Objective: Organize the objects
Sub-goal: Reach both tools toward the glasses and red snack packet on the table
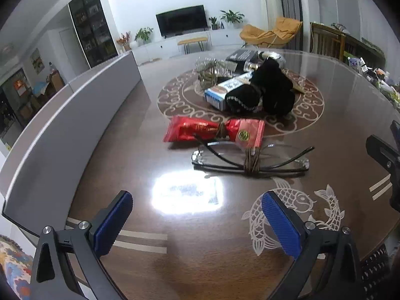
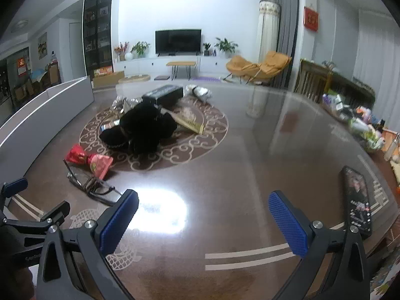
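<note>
We hold both grippers over the glossy brown worktop, the left gripper and the right gripper each spread wide, fingers holding nothing. Ahead of the left fingers lie glasses with a red packet just beyond – further off, a black cloth heaped on boxes. A phone lies right of the right fingers

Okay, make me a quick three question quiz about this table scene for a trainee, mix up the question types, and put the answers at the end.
1. True or false: the left gripper holds the glasses.
2. What lies nearest the red packet? A) glasses B) phone C) black box
3. Fill in: both the left and the right gripper are ____.

Key: 1 false; 2 A; 3 open.
</note>
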Motion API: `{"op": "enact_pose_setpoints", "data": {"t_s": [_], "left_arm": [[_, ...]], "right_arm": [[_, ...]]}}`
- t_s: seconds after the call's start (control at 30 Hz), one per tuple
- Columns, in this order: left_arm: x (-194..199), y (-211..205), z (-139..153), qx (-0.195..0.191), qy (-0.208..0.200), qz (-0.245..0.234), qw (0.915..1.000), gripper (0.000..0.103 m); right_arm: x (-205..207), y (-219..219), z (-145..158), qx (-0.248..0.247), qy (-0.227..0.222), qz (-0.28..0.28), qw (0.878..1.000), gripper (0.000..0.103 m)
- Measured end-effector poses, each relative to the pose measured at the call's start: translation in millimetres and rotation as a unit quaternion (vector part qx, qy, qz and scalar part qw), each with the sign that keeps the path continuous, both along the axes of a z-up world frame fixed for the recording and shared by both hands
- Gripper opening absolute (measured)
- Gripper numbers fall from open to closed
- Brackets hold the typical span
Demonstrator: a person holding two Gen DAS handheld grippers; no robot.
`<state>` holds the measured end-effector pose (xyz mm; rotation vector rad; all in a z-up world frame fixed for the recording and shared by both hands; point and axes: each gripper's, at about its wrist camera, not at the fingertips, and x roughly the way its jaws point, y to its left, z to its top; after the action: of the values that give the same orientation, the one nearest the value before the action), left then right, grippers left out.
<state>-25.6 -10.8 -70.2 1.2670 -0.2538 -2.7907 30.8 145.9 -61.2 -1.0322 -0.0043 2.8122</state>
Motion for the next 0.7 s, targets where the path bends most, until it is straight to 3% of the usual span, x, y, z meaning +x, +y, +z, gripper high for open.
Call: {"op": "enact_pose_setpoints", "data": {"t_s": [0.7], "left_arm": [[-18.2,-10.8,-19.6,0.027,-0.040,0.014,0.9987,0.103]], "right_arm": [[-24.1,13.0,-36.8,-0.023,-0.083,0.005,0.996,0.103]]}}
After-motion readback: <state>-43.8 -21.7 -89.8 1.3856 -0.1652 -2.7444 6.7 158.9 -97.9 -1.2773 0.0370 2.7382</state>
